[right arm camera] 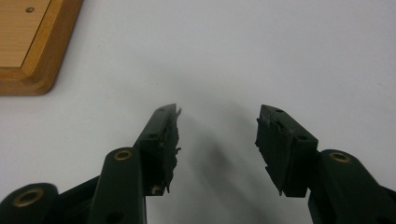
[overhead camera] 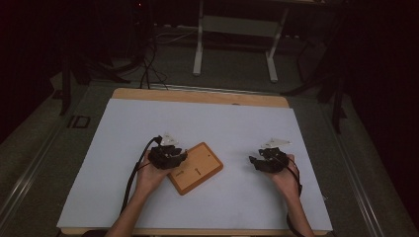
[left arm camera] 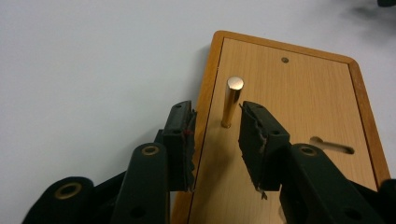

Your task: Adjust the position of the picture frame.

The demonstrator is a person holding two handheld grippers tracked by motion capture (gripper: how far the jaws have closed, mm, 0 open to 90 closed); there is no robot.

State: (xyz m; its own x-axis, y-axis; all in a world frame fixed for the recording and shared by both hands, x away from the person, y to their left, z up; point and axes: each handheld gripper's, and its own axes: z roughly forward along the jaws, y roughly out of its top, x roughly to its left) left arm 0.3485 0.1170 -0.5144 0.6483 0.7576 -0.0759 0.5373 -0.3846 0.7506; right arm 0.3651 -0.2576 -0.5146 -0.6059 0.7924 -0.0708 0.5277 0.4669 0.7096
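Desk [overhead camera: 148, 123] covered by a pale sheet, seen from above, with a wooden board [overhead camera: 196, 168] lying slightly left of centre, turned at an angle. Left tongs [overhead camera: 170, 157] sit at the board's left edge, held by a hand [overhead camera: 149, 175] entering from the bottom of the frame. Right tongs [overhead camera: 264, 163] rest at the centre right of the high view, well apart from the board, above the bare sheet.

In the left gripper view, the board [left arm camera: 299, 107] fills the right half of the frame. A brass peg [left arm camera: 231, 102] stands upright in it near its left border. Left tongs [left arm camera: 217, 135] straddle the peg's lower part: the right jaw is just beside it, the left jaw over the board's rim, and a gap shows on both sides, so nothing is gripped. A small hole [left arm camera: 285, 59] lies toward the upper edge and a slot [left arm camera: 332, 145] at the right.

In the right gripper view, right tongs [right arm camera: 217, 140] are spread wide with nothing between them; a corner of the board [right arm camera: 32, 46] occupies the upper left.
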